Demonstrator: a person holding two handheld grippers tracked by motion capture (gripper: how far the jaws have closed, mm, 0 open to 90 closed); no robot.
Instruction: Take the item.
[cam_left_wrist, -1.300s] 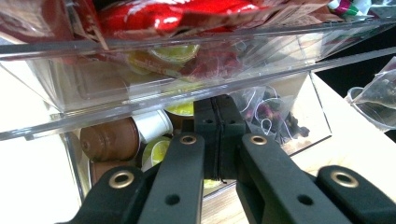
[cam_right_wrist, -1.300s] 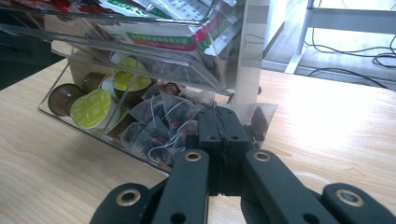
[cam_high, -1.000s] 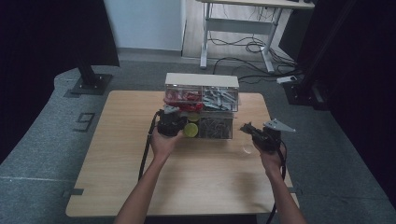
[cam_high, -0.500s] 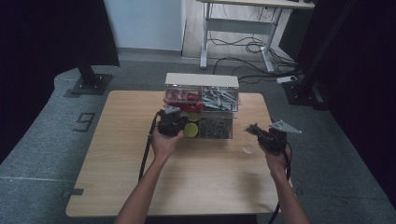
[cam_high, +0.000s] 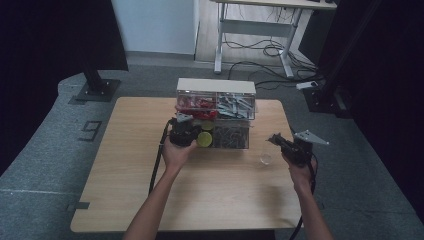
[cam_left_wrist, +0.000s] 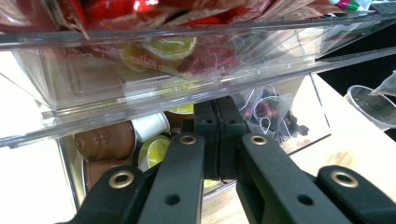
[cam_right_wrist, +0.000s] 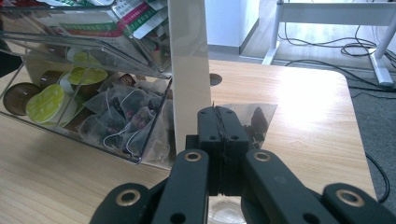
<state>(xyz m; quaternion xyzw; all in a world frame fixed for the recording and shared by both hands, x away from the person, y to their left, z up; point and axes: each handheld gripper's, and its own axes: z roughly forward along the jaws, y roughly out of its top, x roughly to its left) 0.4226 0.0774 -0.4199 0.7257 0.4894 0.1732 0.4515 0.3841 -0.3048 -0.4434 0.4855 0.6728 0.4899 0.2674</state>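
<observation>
Far beyond the left gripper (cam_high: 186, 121) and the right gripper (cam_high: 274, 138), a white-legged desk (cam_high: 260, 30) stands over loose cables (cam_high: 265, 50) (a tangle on the floor). Well off to the left gripper's left are a black stand base (cam_high: 97, 90) and a "9" mark (cam_high: 90, 131). Just left of its jaws sit brown capsules (cam_left_wrist: 105, 140).
</observation>
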